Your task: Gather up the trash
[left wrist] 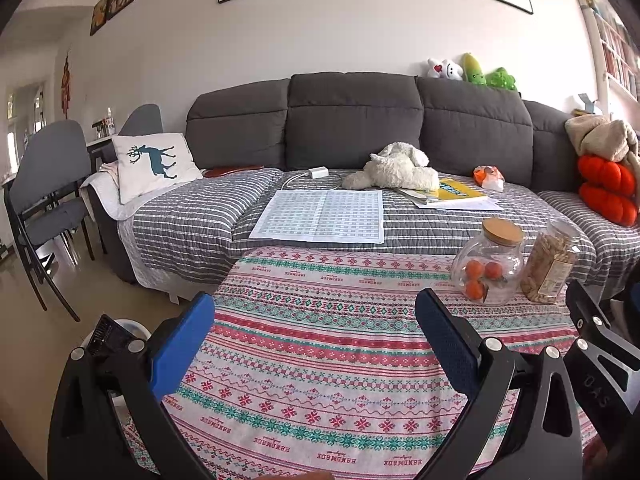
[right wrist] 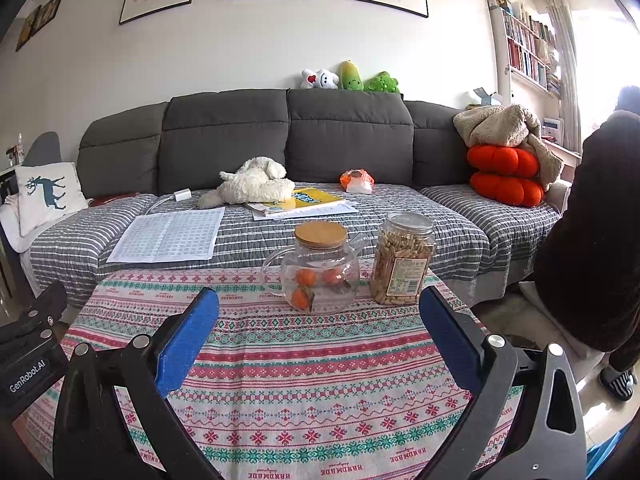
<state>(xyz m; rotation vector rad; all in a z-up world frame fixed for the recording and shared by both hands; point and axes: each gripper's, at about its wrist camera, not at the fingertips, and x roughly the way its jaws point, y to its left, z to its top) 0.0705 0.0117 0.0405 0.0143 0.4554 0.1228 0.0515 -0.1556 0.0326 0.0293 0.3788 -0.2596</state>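
Person [right wrist: 592,232] cut off at right edge, jar label [right wrist: 404,278] too small to read, bookshelf [right wrist: 528,48] titles blurred

The tabletop [right wrist: 280,380], covered by a patterned cloth, carries a glass teapot [right wrist: 316,276] with a wooden lid, holding small orange fruits, and, just beside it on the right, a clear plastic jar [right wrist: 402,264] of stick-shaped snacks, both upright near the far edge.

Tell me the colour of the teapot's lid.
Light tan, like wood or bamboo; the teapot lid shows best in the right wrist view.
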